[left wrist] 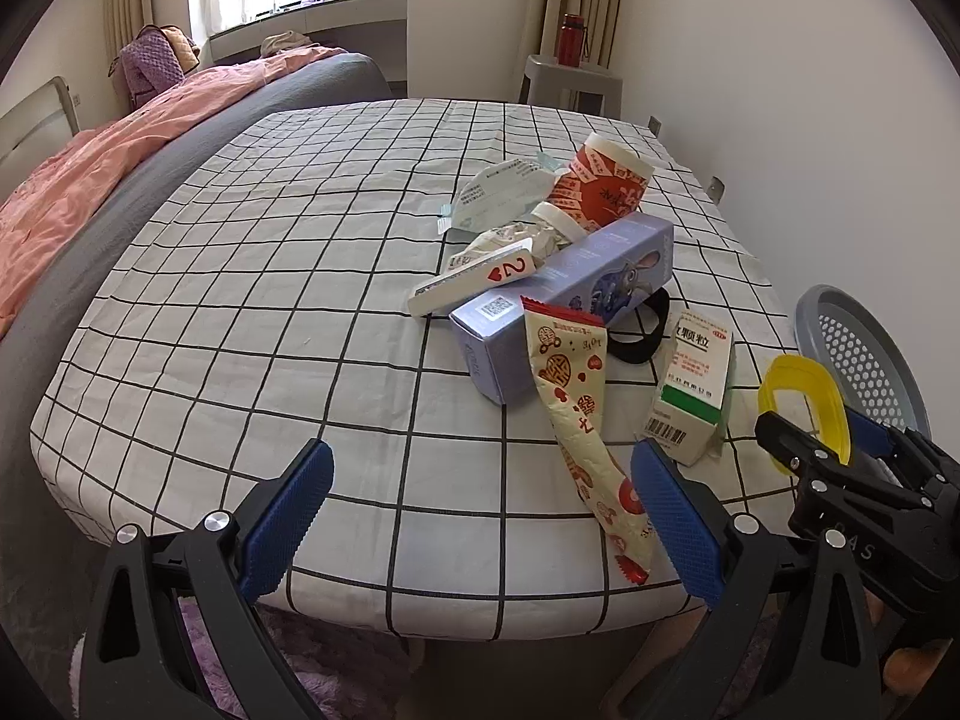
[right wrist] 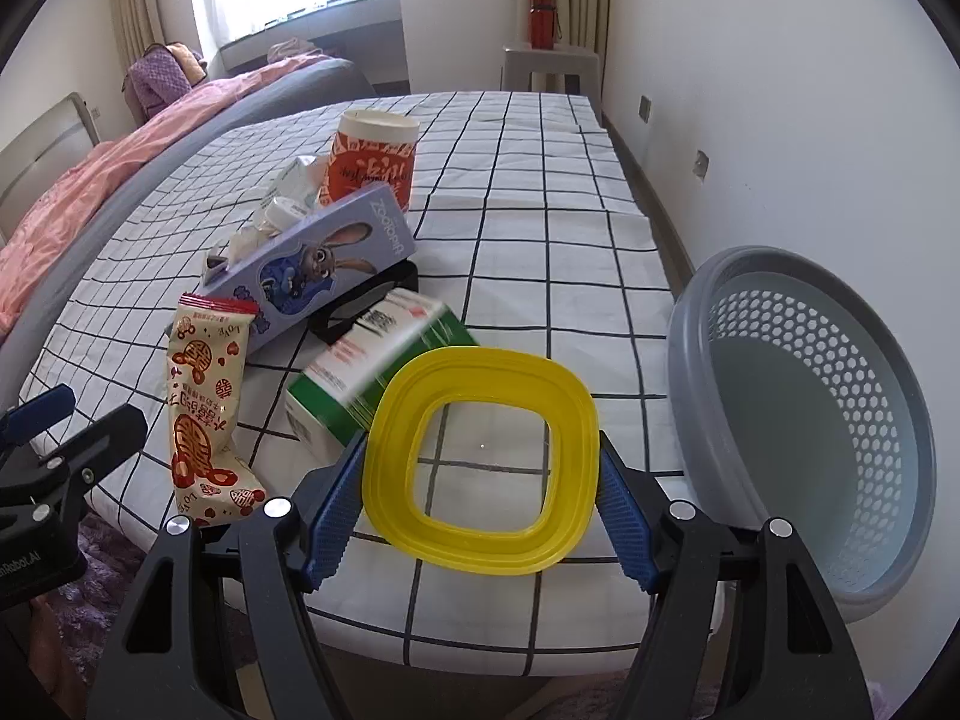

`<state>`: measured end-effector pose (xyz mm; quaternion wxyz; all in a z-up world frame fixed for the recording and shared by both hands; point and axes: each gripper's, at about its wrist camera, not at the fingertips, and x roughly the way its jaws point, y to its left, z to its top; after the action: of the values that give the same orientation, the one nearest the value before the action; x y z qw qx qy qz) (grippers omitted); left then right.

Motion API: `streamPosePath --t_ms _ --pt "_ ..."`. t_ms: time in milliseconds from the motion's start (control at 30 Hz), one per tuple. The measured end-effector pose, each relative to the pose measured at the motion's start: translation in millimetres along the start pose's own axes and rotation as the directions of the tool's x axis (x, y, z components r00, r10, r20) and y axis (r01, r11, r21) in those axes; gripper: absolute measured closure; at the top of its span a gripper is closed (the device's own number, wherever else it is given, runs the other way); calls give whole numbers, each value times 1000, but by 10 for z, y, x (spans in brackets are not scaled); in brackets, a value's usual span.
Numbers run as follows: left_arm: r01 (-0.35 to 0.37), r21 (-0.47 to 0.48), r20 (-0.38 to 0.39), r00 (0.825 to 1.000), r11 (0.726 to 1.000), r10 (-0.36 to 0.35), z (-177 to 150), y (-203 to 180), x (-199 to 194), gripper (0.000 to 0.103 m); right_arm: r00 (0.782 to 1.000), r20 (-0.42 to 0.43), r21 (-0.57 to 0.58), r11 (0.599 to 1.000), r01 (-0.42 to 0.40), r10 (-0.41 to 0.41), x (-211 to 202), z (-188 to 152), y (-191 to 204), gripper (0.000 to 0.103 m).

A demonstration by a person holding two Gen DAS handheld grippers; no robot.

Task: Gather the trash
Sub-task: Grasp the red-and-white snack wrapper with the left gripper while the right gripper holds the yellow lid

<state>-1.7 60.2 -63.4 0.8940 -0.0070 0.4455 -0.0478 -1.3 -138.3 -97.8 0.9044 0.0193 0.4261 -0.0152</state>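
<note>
We find the right tool [right wrist: 480, 498] low in the right wrist view, its two blue pads clamped against opposite edges of a yellow square frame lid [right wrist: 480, 462], which is tilted above the checked surface [right wrist: 540, 228] with the cloth showing through its open middle. The left tool [left wrist: 480, 516] sits at the bottom of the left wrist view, spread wide and empty; a long cream-and-red snack wrapper [left wrist: 585, 420] lies on the cloth with its lower end between the two fingers, nearer the right-hand one, though we cannot tell whether it touches it. Just behind the lid, a green-and-white medicine box [right wrist: 372, 372] lies on its side. Left of that is the same wrapper, and above it a lavender carton with a cartoon rabbit [right wrist: 324, 264], laid over a black band [right wrist: 360, 312]. Further up the frame a red-and-white paper cup [right wrist: 372, 162] stands amid crumpled paper [left wrist: 510, 240], with a playing-card box [left wrist: 474, 282] showing in the left wrist view. At the right edge a grey perforated basket [right wrist: 804, 420] is tipped on its side, mouth toward the lid.
</note>
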Motion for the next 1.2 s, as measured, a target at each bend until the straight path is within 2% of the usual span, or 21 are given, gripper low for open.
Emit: streamPosePath --t_ms 267,633,667,700,733,767,833,900,1200 --pt "66 -37 -43 997 997 -67 -7 -94 133 8 1000 19 47 999 -19 19 -112 -15 -185 34" --pt "8 -5 -70 998 1000 -8 18 -294 389 9 998 34 54 997 -52 51 -183 -39 -228 34" --pt "9 -4 -72 997 1000 -9 16 -298 407 12 998 34 55 997 -55 53 -184 -40 -233 34" --pt "10 -2 -77 997 1000 -10 15 -295 424 21 998 35 55 997 -57 55 -188 -42 -233 34" --pt "11 1 -87 996 1000 -11 14 -297 448 36 998 35 55 997 -58 56 -189 -44 -234 34" --pt "16 4 -101 995 1000 -15 8 -296 473 43 998 36 55 997 -59 57 -191 -47 -234 34" --pt "27 4 -122 992 1000 -26 -14 -280 507 67 998 39 54 997 -60 58 -207 -57 -232 34" --pt "41 2 -127 991 999 -40 -43 -261 504 79 997 43 55 997 -61 59 -219 -60 -237 34" --pt "42 86 -22 999 995 -40 -58 -425 98 80 996 76 89 994 -59 52 -346 -80 -426 34"
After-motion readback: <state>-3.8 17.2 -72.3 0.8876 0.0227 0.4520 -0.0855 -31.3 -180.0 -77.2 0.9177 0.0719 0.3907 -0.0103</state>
